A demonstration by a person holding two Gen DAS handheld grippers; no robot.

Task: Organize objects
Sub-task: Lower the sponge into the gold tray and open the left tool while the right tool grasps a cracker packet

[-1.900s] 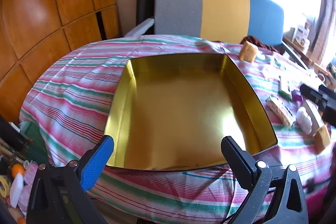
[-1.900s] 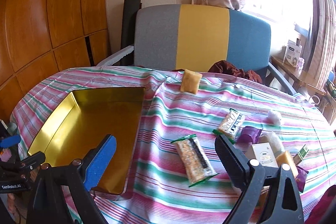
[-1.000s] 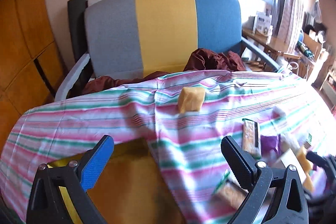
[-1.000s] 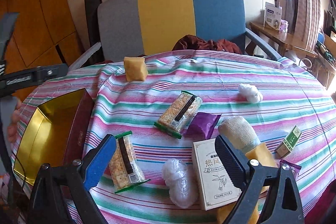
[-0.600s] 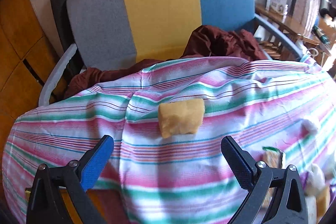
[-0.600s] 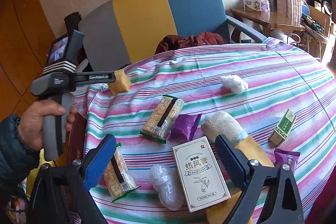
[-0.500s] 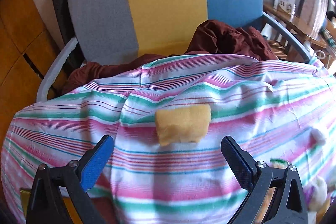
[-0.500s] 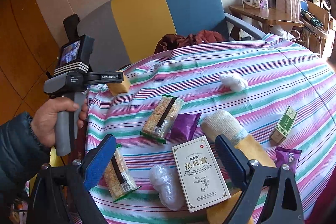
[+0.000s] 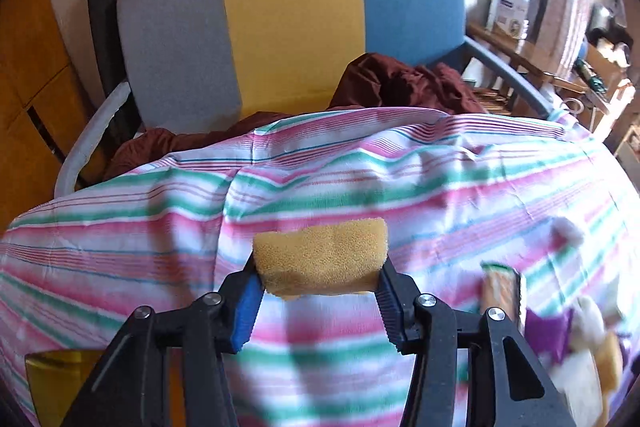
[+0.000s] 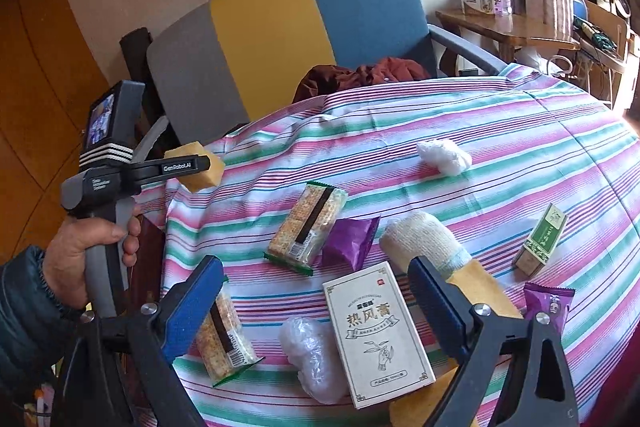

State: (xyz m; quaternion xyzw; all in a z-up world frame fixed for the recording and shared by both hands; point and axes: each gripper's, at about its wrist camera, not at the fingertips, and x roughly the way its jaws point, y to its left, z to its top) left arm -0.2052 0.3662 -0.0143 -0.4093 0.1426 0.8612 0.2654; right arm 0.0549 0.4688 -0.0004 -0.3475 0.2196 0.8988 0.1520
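A striped tablecloth (image 10: pixel 460 115) covers the table, and nearly everything on it is yet to be sorted: a white carton (image 10: pixel 378 333), two cracker packs (image 10: pixel 306 227), a rolled cloth (image 10: pixel 424 241), purple wrappers, a green box (image 10: pixel 542 239). Only a corner of the gold tin (image 9: pixel 60 379) shows, so I judge the tidying barely begun. The left gripper (image 9: pixel 320 293) has just been closing and now pinches the yellow sponge (image 9: pixel 322 257) at the far edge. The right gripper (image 10: pixel 316 303) hangs spread wide over the carton, holding nothing.
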